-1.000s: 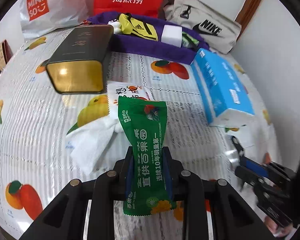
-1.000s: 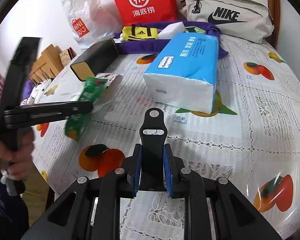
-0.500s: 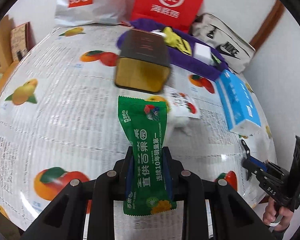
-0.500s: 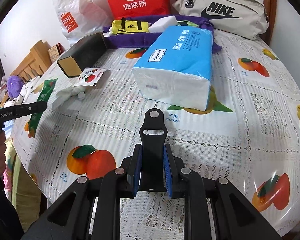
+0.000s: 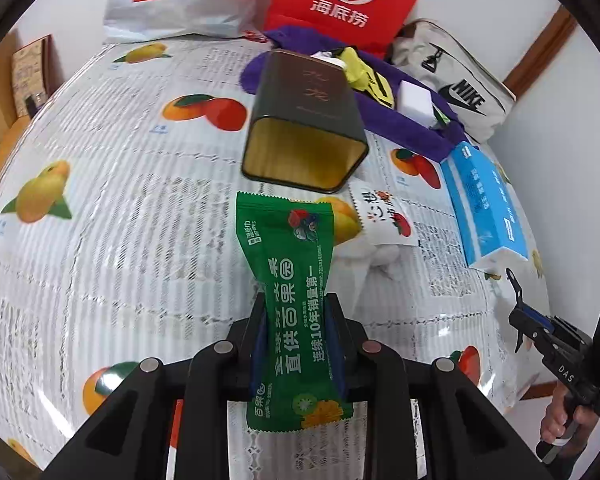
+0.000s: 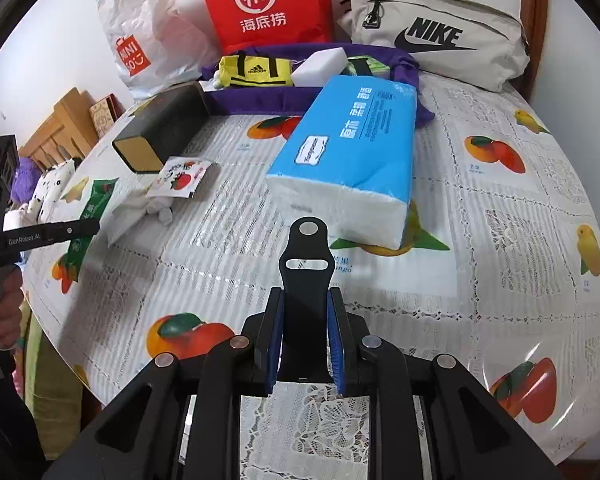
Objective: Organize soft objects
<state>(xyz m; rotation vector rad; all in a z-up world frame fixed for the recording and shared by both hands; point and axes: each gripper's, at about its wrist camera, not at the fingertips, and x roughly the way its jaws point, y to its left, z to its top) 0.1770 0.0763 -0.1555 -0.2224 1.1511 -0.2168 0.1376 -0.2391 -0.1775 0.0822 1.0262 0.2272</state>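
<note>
While our left gripper (image 5: pixel 298 332) pinches a crinkly green foil snack packet (image 5: pixel 292 280) and our right gripper (image 6: pixel 305 336) clamps a black rubbery strap (image 6: pixel 306 276), either could slip onto the bench (image 6: pixel 480 240).

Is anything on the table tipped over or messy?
Yes. The dark tin lies on its side, its gold open end facing the camera. Beside it a white strawberry packet rests on crumpled white tissue, which looks untidy.

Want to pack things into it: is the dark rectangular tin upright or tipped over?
Tipped over: the dark rectangular tin lies on its side, its gold end facing the camera.
</note>
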